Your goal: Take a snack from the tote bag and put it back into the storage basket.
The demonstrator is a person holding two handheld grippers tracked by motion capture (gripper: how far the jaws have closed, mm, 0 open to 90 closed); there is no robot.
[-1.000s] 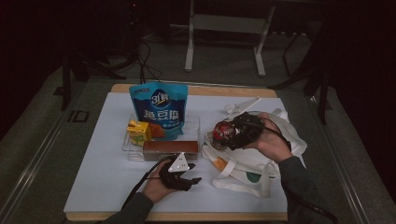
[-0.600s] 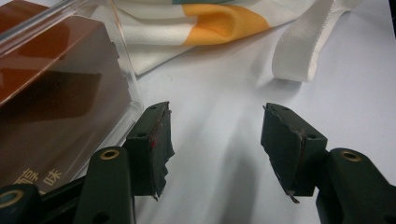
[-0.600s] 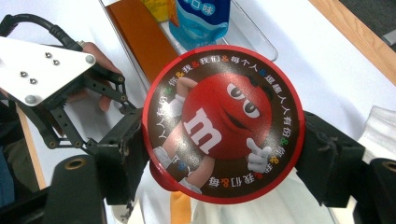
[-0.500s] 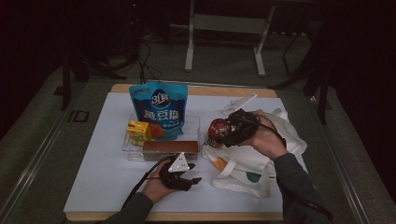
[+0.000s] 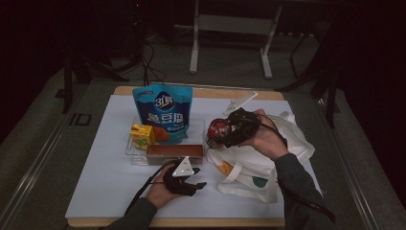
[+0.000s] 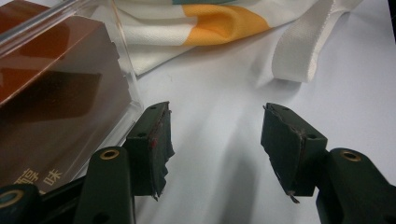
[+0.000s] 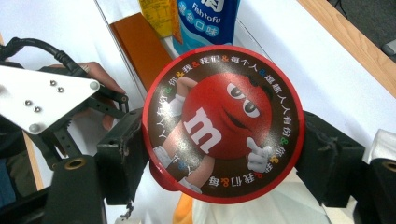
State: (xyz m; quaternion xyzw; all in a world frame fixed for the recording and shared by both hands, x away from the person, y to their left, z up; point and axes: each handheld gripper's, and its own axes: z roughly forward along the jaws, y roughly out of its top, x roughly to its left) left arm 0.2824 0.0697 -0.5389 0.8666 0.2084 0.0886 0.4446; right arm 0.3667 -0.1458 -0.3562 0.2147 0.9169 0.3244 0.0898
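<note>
Candy tub (image 7: 223, 123), round and red with a cartoon lid, sits clamped between the jaws of our right gripper (image 5: 224, 133), held in the air just above the white cloth bag (image 5: 258, 165) at that bag's upper left edge. Our left gripper (image 5: 194, 181) rests on the white table (image 5: 105, 167) just left of the bag, jaws standing apart with nothing between them, beside the brown box (image 5: 174, 152) in a clear tray (image 5: 130, 149).
</note>
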